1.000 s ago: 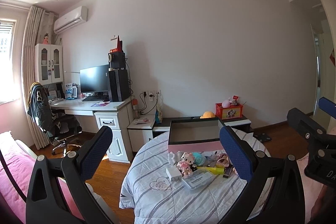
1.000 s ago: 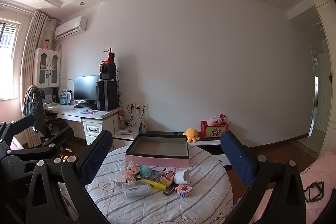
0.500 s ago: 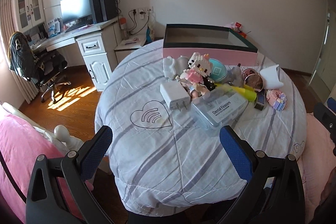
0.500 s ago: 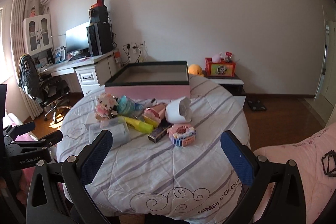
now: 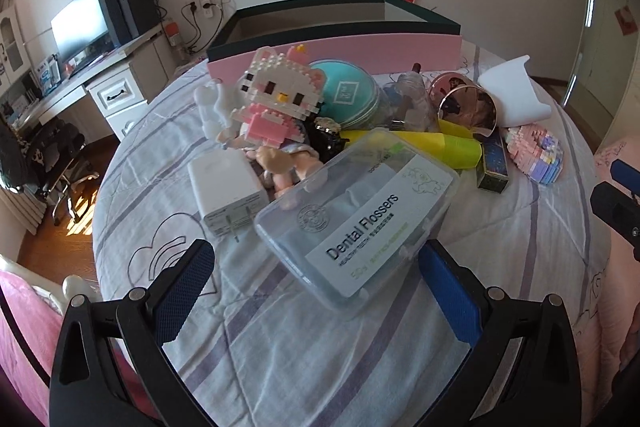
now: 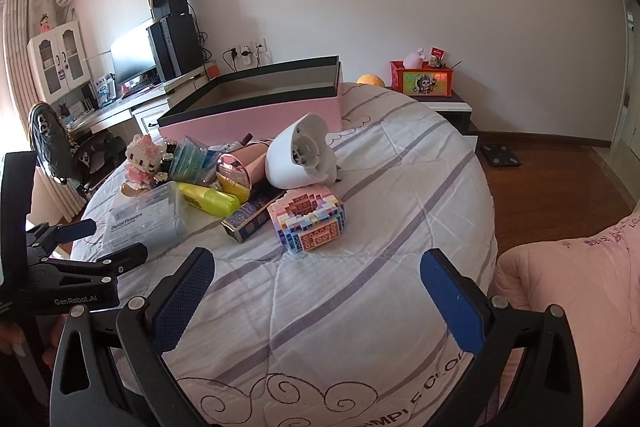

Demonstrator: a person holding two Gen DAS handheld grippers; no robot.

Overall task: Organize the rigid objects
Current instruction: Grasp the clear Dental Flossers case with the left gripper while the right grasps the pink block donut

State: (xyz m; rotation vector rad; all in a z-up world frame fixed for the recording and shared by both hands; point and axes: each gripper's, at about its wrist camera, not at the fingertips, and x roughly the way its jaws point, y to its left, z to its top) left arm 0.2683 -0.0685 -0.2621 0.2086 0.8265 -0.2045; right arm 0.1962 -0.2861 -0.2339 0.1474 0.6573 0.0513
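Left wrist view: the left gripper (image 5: 316, 283) hangs with jaws spread wide and nothing between them, just short of the clear dental flosser box (image 5: 360, 219). The label reads "Dental Flossers", with "50" below it. A white charger (image 5: 226, 193) touches the box's left corner, prongs facing the camera. Behind it, a block-built cat figure (image 5: 278, 99) stands upright in the pile, a teal round tin (image 5: 348, 95) at its side, a yellow tube (image 5: 440, 145) lying flat, a rose-gold compact (image 5: 466, 107) and a white plastic housing (image 5: 514, 95) on the right. The pink storage box (image 5: 360, 53) with its dark rim sits at the far edge, open at the top. In front of the flosser box the striped quilt (image 5: 320, 347) is bare and open. The right gripper's tip (image 5: 618, 195) shows at the right edge.

Right wrist view: the right gripper (image 6: 316, 283) is also released, fingers wide apart, over bare quilt. A pastel brick block (image 6: 310, 225) lies nearest, well apart from the fingers, with a dark patterned carton (image 6: 250, 223) touching its left side. The quilt's right half is free out to the rounded edge; its hem reads partly "SIMPL", the rest unclear. The left gripper's body at lower left reads "GenRobot.AI".
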